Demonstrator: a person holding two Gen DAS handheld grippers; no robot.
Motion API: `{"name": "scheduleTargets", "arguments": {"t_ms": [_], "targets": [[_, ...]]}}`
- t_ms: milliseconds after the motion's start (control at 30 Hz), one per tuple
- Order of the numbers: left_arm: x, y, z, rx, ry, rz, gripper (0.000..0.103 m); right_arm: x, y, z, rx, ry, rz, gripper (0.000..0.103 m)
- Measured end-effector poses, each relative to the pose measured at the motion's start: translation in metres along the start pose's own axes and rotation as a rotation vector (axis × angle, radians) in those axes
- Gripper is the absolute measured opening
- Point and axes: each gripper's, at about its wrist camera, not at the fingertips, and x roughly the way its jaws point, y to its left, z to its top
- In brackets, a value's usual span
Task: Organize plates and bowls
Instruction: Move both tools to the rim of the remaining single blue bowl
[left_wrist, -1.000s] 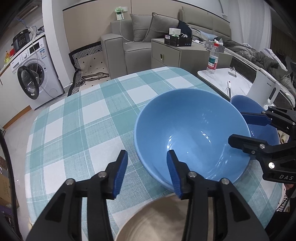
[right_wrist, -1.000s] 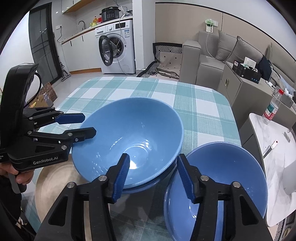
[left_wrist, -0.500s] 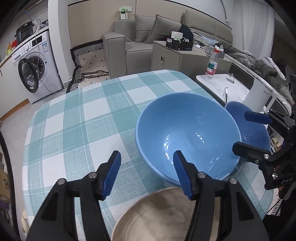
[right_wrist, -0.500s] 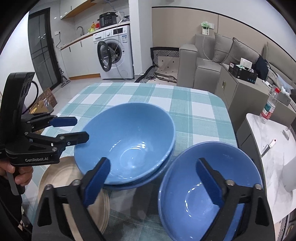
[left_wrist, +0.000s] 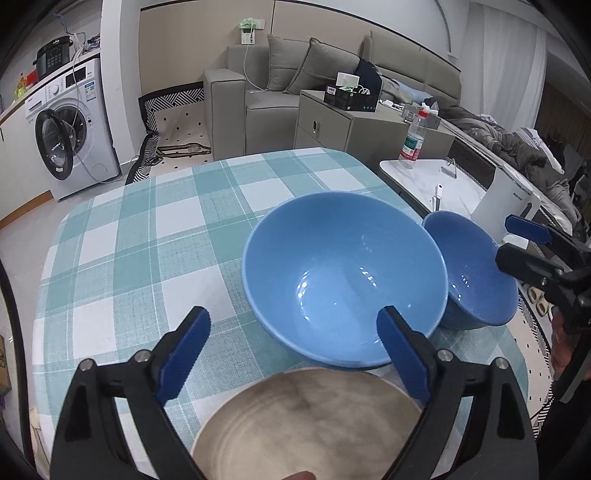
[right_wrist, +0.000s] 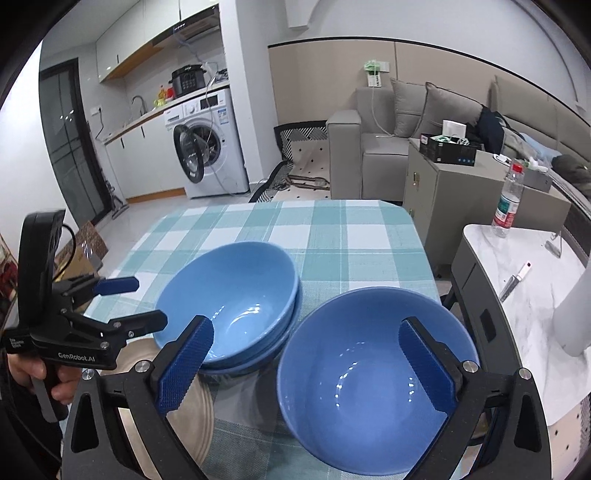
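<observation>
A large light blue bowl (left_wrist: 343, 280) sits nested on another bowl (right_wrist: 229, 295) on the checked table. A darker blue bowl (left_wrist: 472, 273) stands to its right, also in the right wrist view (right_wrist: 373, 376). A beige plate (left_wrist: 310, 424) lies at the near edge, left in the right wrist view (right_wrist: 192, 406). My left gripper (left_wrist: 295, 347) is open and empty, raised above the plate behind the big bowl. My right gripper (right_wrist: 306, 362) is open and empty, above the darker bowl's near rim; it also shows in the left wrist view (left_wrist: 517, 240).
The teal checked tablecloth (left_wrist: 147, 240) covers the table. A white side table (right_wrist: 535, 280) with a water bottle (right_wrist: 508, 201) stands to the right. A grey cabinet (right_wrist: 461, 184), a sofa (left_wrist: 280, 88) and a washing machine (right_wrist: 207, 144) lie beyond.
Both grippers opened wide and pulled back and up from the big blue bowl, which stays nested on the table. The darker bowl and plate have not moved.
</observation>
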Motion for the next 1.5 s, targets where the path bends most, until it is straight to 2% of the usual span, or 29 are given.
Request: {"name": "scheduleTargets", "arguments": {"t_ms": [233, 567, 800, 1067, 1267, 1500], "targets": [[-0.006, -0.013, -0.002, -0.007, -0.029, 0.001, 0.096, -0.021, -0.021, -0.005, 0.067, -0.057, 0.009, 0.102], [-0.008, -0.033, -0.006, -0.023, -0.036, 0.006, 0.096, -0.031, -0.038, -0.023, 0.087, -0.07, 0.027, 0.102], [0.001, -0.056, -0.006, -0.028, -0.032, -0.001, 0.096, -0.043, -0.06, -0.025, 0.147, -0.086, -0.021, 0.102], [0.005, -0.081, -0.004, 0.0, -0.033, 0.001, 0.096, -0.045, -0.076, -0.032, 0.17, -0.065, -0.059, 0.102], [0.004, -0.094, -0.002, 0.013, -0.05, -0.031, 0.096, -0.041, -0.082, -0.035, 0.184, -0.048, -0.054, 0.102], [0.01, -0.114, -0.003, 0.066, -0.026, -0.08, 0.095, -0.041, -0.097, -0.041, 0.212, -0.048, -0.058, 0.102]]}}
